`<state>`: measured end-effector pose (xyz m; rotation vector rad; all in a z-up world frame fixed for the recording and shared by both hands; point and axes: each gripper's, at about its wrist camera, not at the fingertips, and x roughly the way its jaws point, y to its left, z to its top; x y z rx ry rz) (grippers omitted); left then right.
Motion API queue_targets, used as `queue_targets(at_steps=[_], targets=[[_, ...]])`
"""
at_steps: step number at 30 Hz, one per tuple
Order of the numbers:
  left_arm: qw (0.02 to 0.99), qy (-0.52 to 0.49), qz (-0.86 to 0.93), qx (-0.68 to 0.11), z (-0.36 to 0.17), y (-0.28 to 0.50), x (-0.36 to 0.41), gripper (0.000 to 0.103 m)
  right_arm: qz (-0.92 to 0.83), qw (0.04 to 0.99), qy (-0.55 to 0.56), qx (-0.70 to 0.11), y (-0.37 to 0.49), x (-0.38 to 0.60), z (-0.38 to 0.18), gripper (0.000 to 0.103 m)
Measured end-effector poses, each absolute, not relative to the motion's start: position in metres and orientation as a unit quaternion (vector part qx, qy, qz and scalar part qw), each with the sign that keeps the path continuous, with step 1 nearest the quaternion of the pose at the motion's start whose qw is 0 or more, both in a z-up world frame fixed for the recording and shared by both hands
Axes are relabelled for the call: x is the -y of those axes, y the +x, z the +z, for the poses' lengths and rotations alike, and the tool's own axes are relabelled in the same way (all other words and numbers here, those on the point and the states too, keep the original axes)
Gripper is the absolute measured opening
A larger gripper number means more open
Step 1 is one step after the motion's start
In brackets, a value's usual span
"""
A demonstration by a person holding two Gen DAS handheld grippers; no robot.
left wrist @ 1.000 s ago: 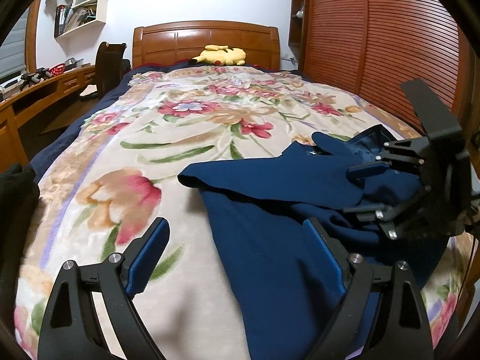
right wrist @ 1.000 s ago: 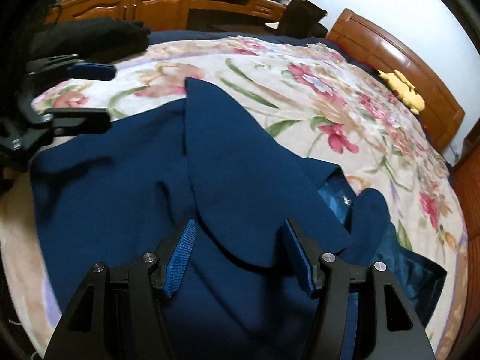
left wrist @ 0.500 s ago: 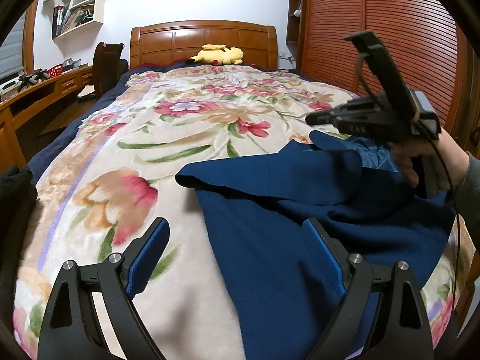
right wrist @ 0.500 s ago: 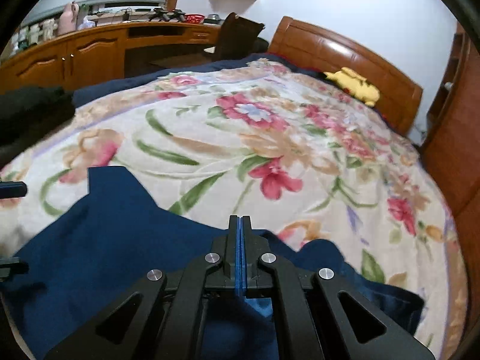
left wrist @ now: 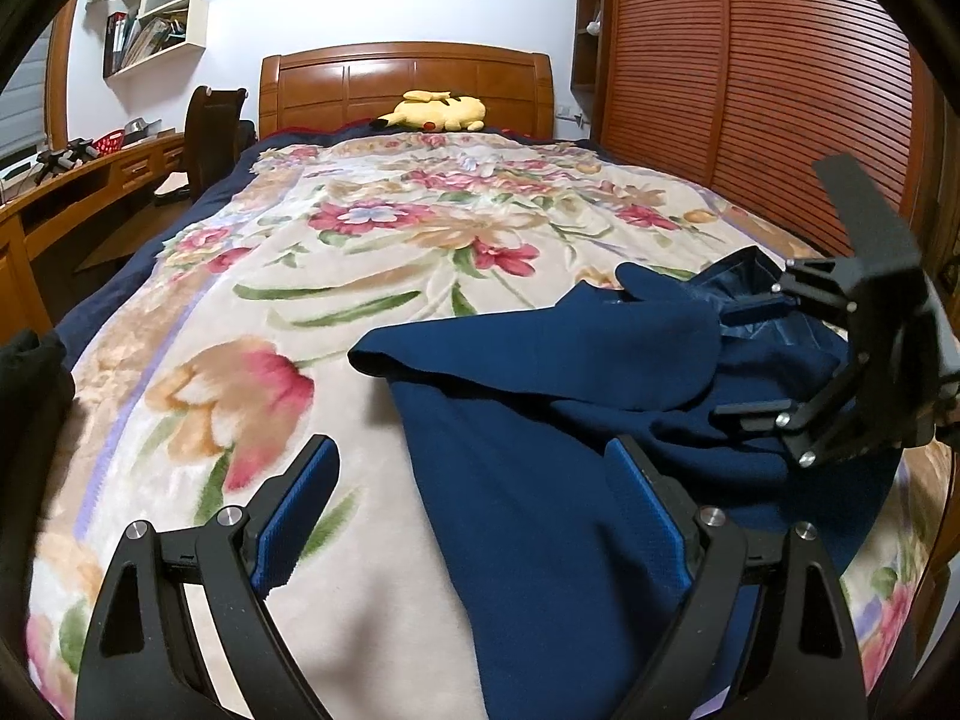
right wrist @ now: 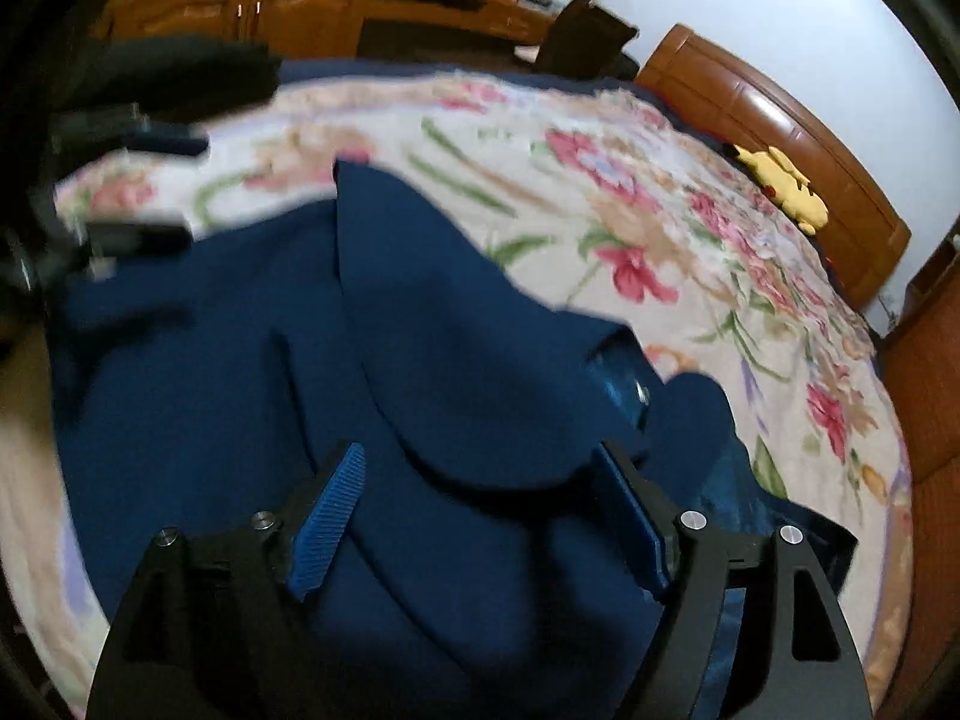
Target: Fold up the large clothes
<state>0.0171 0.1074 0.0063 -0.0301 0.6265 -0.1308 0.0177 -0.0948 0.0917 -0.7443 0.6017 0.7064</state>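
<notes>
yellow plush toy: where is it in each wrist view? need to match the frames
Left wrist: yellow plush toy sits top centre, against the wooden headboard.
Right wrist: it lies at the right edge, small, below that headboard.
Shared landmark: the navy garment on the floral blanket, low in both views.

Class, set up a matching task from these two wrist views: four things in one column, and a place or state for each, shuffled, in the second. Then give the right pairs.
Column one:
1. navy garment
2. yellow plush toy
3. left claw
4. dark chair

Column two:
A. against the wooden headboard
B. open, holding nothing
C. spread on the floral blanket
D. beside the wooden desk

Pairs: 1-C, 2-A, 3-B, 4-D
</notes>
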Motion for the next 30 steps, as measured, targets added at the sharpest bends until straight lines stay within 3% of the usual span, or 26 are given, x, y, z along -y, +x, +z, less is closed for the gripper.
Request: queue_targets(at_steps=[9, 16, 21, 30], targets=[[0.949, -0.013, -0.065, -0.31, 0.007, 0.017, -0.107, 0.091, 0.261, 0.839, -0.402, -0.258, 0.047, 0.062, 0.083, 0.08], [0.948, -0.011, -0.066, -0.312, 0.009, 0.017, -0.103, 0.091, 0.223, 0.882, -0.35, -0.223, 0.096, 0.045, 0.101, 0.076], [0.949, -0.011, -0.067, -0.309, 0.011, 0.017, -0.102, 0.091, 0.111, 0.922, -0.275, -0.25, 0.15, 0.061, 0.121, 0.074], [0.95, -0.009, -0.079, -0.302, 0.015, 0.013, -0.091, 0.091, 0.254, 0.889, -0.227, -0.306, 0.105, 0.114, 0.123, 0.074]])
